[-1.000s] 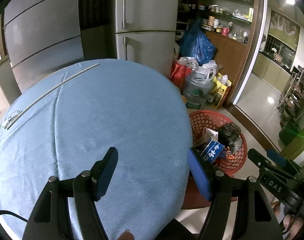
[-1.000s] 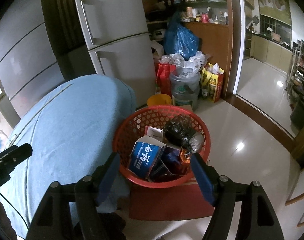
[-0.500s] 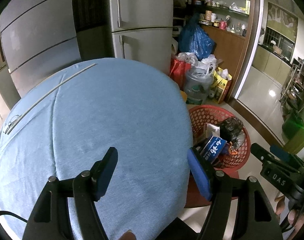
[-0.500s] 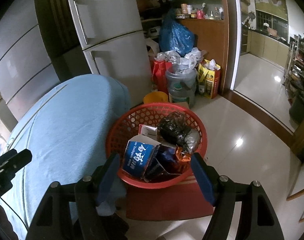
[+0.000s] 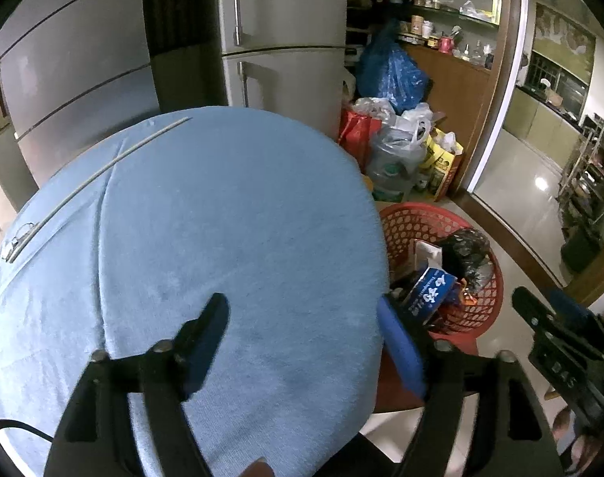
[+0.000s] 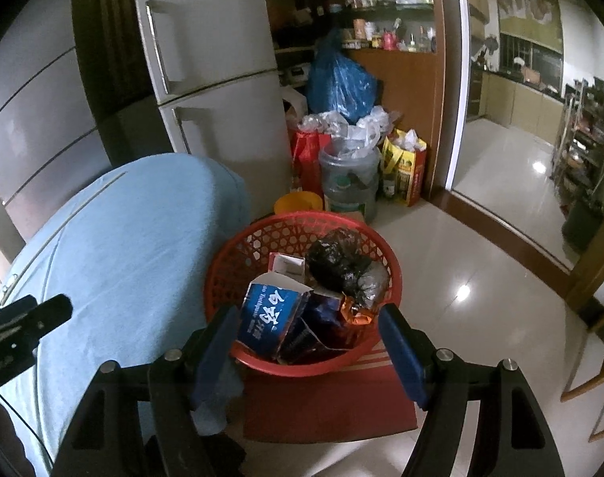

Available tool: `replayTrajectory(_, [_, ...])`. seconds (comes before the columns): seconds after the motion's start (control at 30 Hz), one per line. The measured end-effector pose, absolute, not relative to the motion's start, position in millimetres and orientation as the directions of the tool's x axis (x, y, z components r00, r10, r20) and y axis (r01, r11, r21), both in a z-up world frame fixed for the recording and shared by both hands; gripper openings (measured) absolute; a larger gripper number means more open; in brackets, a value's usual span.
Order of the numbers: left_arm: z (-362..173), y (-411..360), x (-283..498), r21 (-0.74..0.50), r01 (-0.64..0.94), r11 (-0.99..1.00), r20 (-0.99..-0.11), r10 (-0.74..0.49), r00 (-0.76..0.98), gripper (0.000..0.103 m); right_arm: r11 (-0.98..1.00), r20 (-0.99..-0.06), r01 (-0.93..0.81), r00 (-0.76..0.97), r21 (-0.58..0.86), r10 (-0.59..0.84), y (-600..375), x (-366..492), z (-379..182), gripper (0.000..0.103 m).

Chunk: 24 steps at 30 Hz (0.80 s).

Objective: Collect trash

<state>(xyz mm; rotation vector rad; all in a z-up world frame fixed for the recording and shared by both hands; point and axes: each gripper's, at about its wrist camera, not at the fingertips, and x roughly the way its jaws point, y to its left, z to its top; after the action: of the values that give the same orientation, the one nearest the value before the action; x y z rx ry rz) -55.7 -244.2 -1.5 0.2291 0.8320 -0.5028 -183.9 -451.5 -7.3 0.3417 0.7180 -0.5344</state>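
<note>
A red mesh basket (image 6: 230,266) stands on a red stool beside a round table with a light blue cloth (image 5: 206,214). Inside lie a blue toothpaste box (image 6: 268,318), a black crumpled bag (image 6: 335,264) and an orange wrapper (image 6: 355,312). My right gripper (image 6: 305,330) hovers open above the basket's near rim, with nothing between its fingers. My left gripper (image 5: 302,322) hangs over the table's near right edge, its jaws opening and nothing between them. The basket (image 5: 488,294) shows at the right in the left wrist view, with the right gripper's body (image 5: 560,342) beyond it.
A grey fridge (image 6: 218,91) stands behind the table. Bags, a blue sack (image 6: 341,83) and a large water jug (image 6: 349,183) crowd the floor past the basket. Glossy tiled floor (image 6: 480,278) opens to the right toward a doorway. A thin white rod (image 5: 103,171) lies on the cloth.
My left gripper's jaws have spread a little wider. Both views have shifted only slightly; the basket and its contents have not moved.
</note>
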Motion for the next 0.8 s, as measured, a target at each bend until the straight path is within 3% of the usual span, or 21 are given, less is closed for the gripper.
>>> replayTrajectory(0.8, [-3,-238,-55,-0.049,0.518,0.854,-0.750,-0.374,0.545,0.088,0.825,-0.679,0.559,0.640,0.088,-0.361,-437,-189,0,0.076])
